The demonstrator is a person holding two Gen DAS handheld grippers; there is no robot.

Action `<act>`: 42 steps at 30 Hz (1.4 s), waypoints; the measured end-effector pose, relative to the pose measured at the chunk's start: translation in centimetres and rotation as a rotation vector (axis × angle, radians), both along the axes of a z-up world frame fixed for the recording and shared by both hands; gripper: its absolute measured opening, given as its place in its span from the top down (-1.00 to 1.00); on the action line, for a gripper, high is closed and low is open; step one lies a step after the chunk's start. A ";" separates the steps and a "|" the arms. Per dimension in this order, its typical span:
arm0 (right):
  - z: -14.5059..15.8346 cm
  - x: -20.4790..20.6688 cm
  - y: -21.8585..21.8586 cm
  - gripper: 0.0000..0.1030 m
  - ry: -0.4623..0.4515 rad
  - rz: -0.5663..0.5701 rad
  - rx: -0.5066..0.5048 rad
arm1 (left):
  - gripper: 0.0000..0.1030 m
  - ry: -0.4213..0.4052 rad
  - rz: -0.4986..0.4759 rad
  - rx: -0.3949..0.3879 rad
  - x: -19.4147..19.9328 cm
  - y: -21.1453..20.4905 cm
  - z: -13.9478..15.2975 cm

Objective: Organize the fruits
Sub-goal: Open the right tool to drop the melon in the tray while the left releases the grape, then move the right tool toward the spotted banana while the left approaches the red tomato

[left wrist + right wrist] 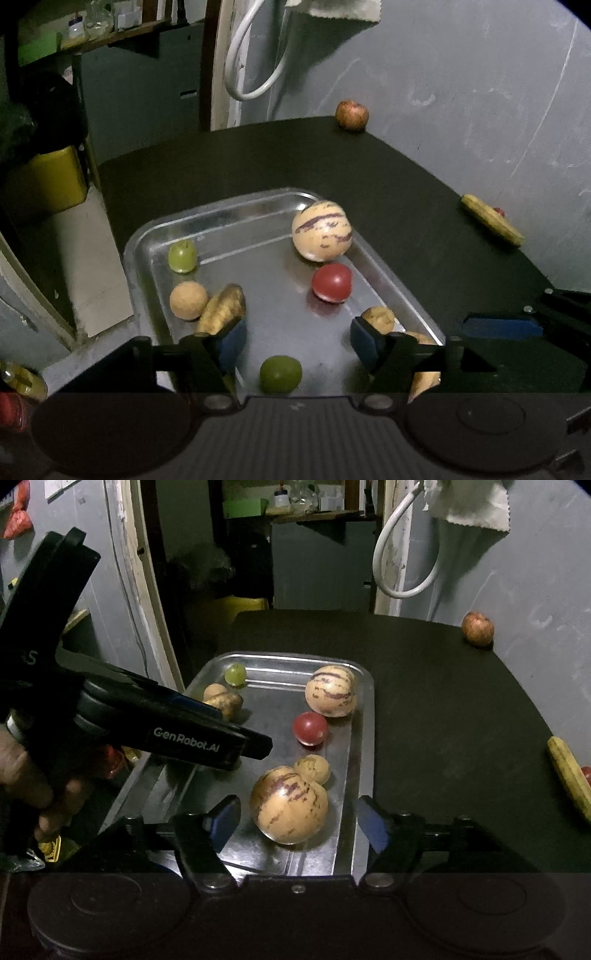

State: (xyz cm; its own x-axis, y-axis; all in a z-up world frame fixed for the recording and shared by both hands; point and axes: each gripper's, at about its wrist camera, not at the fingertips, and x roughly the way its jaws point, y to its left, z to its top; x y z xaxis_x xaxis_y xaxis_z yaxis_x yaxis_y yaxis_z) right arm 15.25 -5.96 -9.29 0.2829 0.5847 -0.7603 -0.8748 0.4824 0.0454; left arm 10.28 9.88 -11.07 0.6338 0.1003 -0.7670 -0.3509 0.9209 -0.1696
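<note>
A metal tray on the black table holds several fruits: a striped melon, a red plum, green fruits, tan round fruits. A second striped melon lies near the tray's front. My left gripper is open over the tray, above the green fruit. My right gripper is open around the near melon, not touching it. A red apple and a banana lie on the table outside the tray.
The grey wall runs along the table's right and far side. A white hose loop hangs at the back. A yellow bin stands left of the table. The left gripper's body crosses the tray's left side.
</note>
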 end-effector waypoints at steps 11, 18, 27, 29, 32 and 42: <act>3.0 -0.7 -4.2 -0.87 -0.021 -0.062 0.034 | -0.72 -0.084 -0.022 0.029 -0.7 -1.3 3.7; 5.3 0.2 -9.1 -0.90 -0.041 -0.191 0.088 | -0.97 -0.120 -0.082 0.056 -0.9 -3.6 6.6; 7.2 1.8 -14.7 -0.91 -0.089 -0.313 0.145 | -0.99 -0.130 -0.261 0.125 2.2 -8.2 9.8; 7.3 2.1 -15.7 -0.91 -0.100 -0.334 0.152 | -0.99 -0.130 -0.313 0.141 3.3 -9.1 10.4; 7.3 2.9 -16.9 -0.90 -0.107 -0.363 0.155 | -0.99 -0.136 -0.379 0.162 5.0 -9.8 11.0; 6.0 8.5 -15.5 -0.87 -0.161 -0.318 0.042 | -0.99 -0.142 -0.633 0.156 13.3 -9.5 9.2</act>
